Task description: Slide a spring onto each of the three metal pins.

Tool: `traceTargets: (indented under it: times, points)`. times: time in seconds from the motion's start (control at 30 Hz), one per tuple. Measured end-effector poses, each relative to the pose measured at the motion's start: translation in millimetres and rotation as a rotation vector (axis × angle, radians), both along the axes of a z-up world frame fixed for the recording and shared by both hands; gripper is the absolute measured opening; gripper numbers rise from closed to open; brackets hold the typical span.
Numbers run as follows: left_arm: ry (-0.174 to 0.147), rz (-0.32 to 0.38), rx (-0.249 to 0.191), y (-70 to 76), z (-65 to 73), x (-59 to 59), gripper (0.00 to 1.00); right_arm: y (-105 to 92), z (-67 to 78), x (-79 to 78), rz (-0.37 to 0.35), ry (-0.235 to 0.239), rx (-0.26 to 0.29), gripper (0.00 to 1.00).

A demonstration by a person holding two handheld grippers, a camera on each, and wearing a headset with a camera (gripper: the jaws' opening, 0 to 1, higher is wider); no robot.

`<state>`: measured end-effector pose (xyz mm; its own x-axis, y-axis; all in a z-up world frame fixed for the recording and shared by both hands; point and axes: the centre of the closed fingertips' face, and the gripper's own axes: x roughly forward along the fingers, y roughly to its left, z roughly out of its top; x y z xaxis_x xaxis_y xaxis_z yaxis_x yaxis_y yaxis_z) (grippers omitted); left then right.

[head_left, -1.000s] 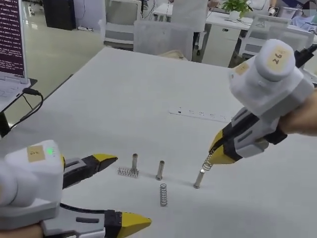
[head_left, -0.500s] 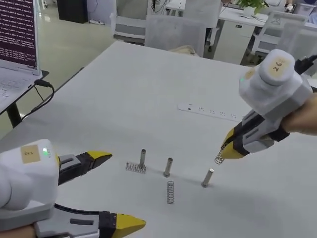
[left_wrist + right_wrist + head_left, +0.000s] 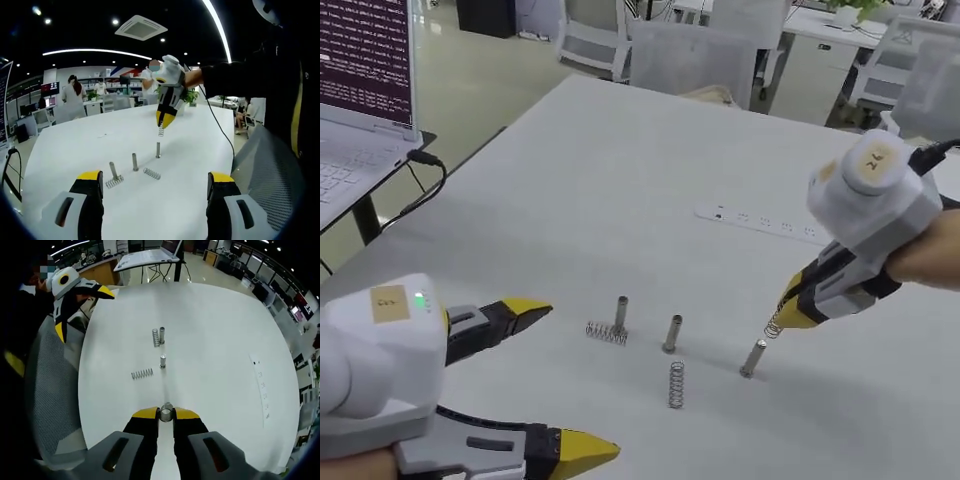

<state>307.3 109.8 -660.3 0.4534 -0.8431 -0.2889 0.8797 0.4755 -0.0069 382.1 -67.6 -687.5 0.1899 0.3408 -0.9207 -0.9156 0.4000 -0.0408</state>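
table (image 3: 620, 180) white, chairs (image 3: 695, 60) beyond; right tongs (image 3: 788, 317) pinch spring (image 3: 773, 327)

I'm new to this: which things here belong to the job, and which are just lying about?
Job: left pin, middle pin, right pin; spring by the left pin, spring lying in front, held spring in the right claw.
Lying about: power strip, laptop, chairs.

table (image 3: 620, 160) lay open around my three pins (image 3: 672, 333), one spring (image 3: 605, 331) hugged the leftmost, a second spring (image 3: 676, 384) lay before the middle one, power strip (image 3: 760, 222) well behind
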Motion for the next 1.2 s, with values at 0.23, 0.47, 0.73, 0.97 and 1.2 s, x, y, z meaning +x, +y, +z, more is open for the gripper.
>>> traceTargets:
  times: [0.23,0.47,0.73,0.97,1.2]
  points:
    - [-0.003,0.005,0.008,1.5,-0.2,1.1,0.83,-1.2,-7.2,5.3,-0.01,-0.004,0.0,0.08]
    - [-0.003,0.009,0.018,3.9,-0.7,1.5,0.83,-0.7,-13.9,5.7,-0.019,0.011,0.003,0.08]
    - [0.006,0.002,0.022,3.3,-2.4,-0.4,0.82,-1.3,-18.8,5.7,-0.02,0.02,0.001,0.08]
    - [0.006,0.003,0.022,3.4,-1.2,0.2,0.81,-2.1,-22.4,7.5,-0.024,0.026,0.001,0.08]
    - [0.01,0.002,0.025,3.9,-2.3,1.0,0.8,-2.3,-28.9,8.5,-0.027,0.035,0.005,0.08]
